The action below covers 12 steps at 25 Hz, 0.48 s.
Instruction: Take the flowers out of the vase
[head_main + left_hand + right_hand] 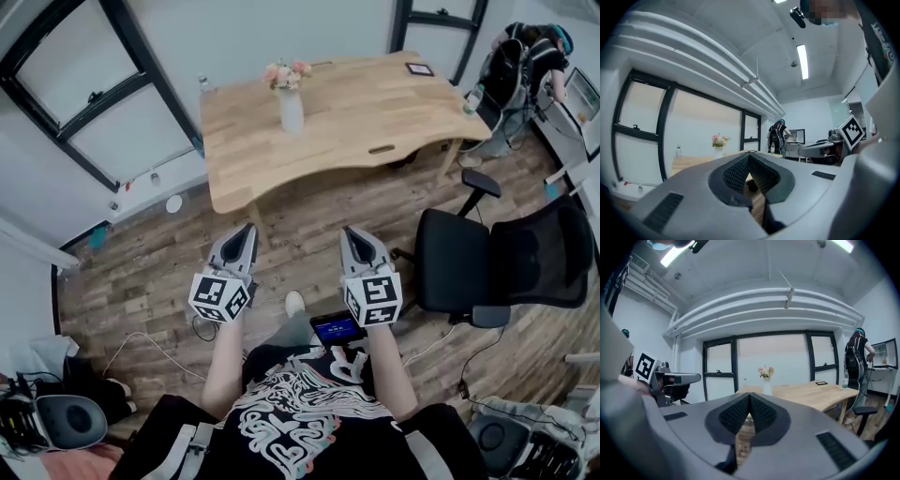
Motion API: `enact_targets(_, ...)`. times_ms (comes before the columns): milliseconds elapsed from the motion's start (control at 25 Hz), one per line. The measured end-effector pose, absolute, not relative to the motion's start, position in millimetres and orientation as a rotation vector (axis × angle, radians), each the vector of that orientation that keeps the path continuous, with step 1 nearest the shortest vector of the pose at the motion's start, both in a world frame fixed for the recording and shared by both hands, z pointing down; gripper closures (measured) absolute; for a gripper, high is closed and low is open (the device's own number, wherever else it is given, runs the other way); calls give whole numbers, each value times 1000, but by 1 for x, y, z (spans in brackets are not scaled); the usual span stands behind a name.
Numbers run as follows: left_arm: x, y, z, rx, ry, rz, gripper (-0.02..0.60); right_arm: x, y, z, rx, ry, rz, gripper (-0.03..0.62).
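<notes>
The flowers [287, 73] stood in the vase [292, 111] on the surface [375, 112], well apart from the left hand-held gripper [246, 231] and right hand-held gripper [352, 233], both with jaws together and empty, seemingly because no reach had begun.

No legible txt, nos. or brands anywhere. Left marker cube [221, 296] & right marker cube [373, 300] carry only b/w square code patterns, no letters. Shirt print [305, 412] is abstract swirls w/o words; small screen [337, 328] at the person's waist is too tiny to read.
</notes>
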State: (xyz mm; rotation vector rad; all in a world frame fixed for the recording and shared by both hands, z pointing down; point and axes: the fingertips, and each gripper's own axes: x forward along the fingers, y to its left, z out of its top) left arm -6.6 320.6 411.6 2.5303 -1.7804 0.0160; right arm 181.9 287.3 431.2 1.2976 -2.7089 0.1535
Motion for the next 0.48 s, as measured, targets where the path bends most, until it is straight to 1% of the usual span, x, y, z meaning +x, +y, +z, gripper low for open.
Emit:
enact_targets(280,-11,286,423,2525,-1778,76,580,172,257,436,1277,-2705,144,588)
enact_targets(400,-11,264,429,2524,-1745,59,580,163,241,438,1232,-2727,122,588)
enact_targets(480,-12,246,433,2536,-1735,69,580,161,224,437,1254,-2762,170,588)
